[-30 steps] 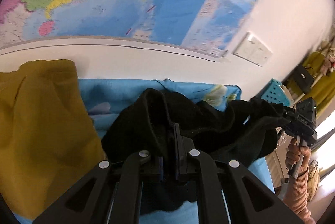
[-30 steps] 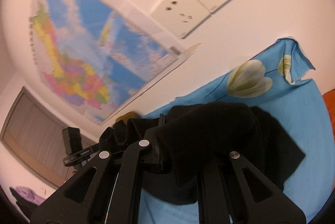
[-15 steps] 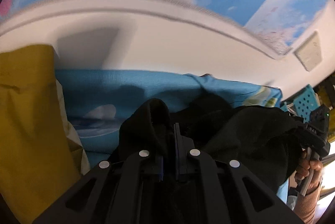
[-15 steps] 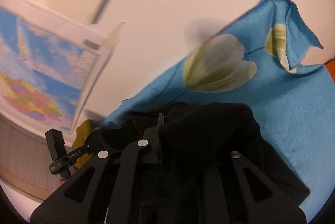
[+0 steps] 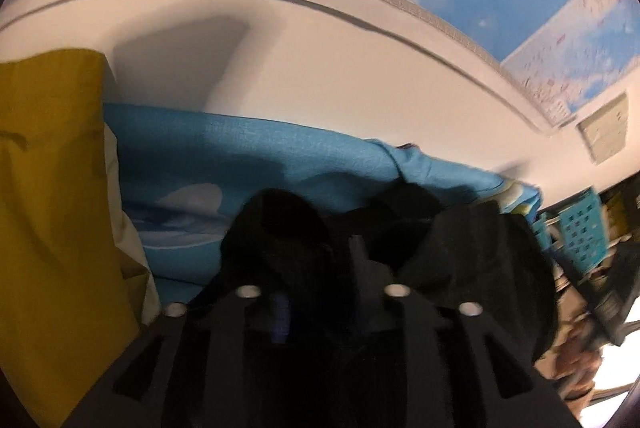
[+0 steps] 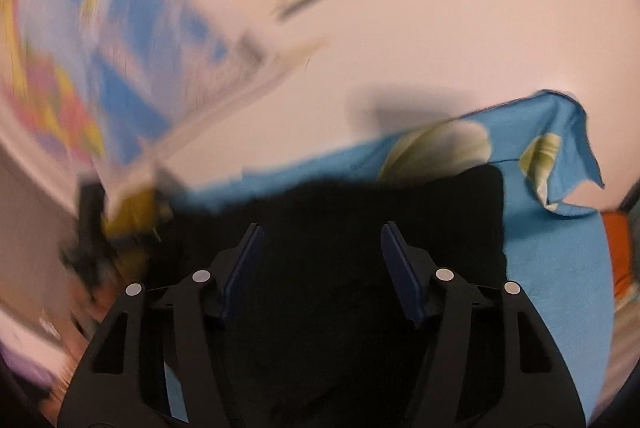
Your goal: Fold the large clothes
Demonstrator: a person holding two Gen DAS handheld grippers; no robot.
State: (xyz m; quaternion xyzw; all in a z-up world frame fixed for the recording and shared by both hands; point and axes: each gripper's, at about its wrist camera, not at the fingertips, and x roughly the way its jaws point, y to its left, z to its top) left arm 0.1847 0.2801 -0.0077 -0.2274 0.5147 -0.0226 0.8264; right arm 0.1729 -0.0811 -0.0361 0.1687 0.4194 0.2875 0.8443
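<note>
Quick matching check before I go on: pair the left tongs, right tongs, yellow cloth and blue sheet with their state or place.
1. left tongs
2. right tongs
3. yellow cloth
4. blue sheet

a. spread under the black garment
b. open
c. heaped at the left edge, left wrist view
d. shut on the black garment

Pairs: 1-d, 2-b, 3-c, 4-a

Left claw (image 5: 320, 268) clamped; right claw (image 6: 322, 260) spread wide

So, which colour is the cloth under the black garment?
Blue cloth with pale flowers, clearest in the right wrist view.
</note>
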